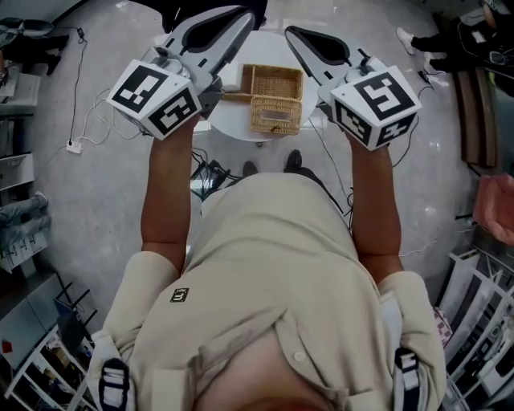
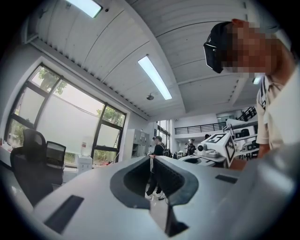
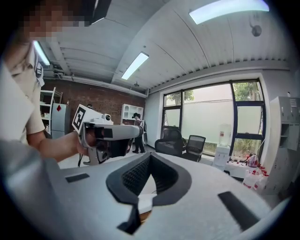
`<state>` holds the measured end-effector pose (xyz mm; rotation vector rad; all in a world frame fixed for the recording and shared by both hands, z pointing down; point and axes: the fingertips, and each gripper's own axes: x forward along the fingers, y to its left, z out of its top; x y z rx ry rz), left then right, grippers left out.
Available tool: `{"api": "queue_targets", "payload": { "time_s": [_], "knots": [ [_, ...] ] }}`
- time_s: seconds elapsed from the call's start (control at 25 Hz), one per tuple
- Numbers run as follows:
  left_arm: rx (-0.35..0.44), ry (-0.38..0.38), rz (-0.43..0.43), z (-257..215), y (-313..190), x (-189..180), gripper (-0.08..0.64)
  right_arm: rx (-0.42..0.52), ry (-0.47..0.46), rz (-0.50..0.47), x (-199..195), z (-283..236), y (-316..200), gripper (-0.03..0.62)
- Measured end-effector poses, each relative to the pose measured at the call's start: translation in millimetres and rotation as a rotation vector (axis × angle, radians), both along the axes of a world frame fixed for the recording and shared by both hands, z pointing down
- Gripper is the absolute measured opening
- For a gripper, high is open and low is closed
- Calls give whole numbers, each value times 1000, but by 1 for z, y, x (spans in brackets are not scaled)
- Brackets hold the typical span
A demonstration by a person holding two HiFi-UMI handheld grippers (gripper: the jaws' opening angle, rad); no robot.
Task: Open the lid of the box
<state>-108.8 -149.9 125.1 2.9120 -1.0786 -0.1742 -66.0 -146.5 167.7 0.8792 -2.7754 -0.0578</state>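
Two grippers, left (image 1: 243, 18) and right (image 1: 294, 34), both jaws closed and empty, hover above one open wicker box (image 1: 277, 71) on one round table (image 1: 231, 120).

Box (image 1: 277, 115) on table (image 1: 232, 122), left hand-held gripper (image 1: 241, 20) to its left, right hand-held gripper (image 1: 295, 36) to its right

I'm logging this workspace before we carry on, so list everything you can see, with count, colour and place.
table: one, white, round, ahead of the person's feet.
wicker box: one, tan, on the table.
power strip: one, white, on the floor at left.
office chairs: two, black, by the windows.
shoes: two, dark, at the table's near edge.
left gripper: one, grey, held up, shut, empty.
right gripper: one, grey, held up, shut, empty.
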Motion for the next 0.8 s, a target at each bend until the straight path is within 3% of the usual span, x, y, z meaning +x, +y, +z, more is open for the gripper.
{"api": "queue_targets", "payload": {
  "time_s": [0.8],
  "knots": [
    [21, -32, -25, -3, -16, -19, 26, 0, 13, 1, -15, -4, -16, -9]
  ]
}}
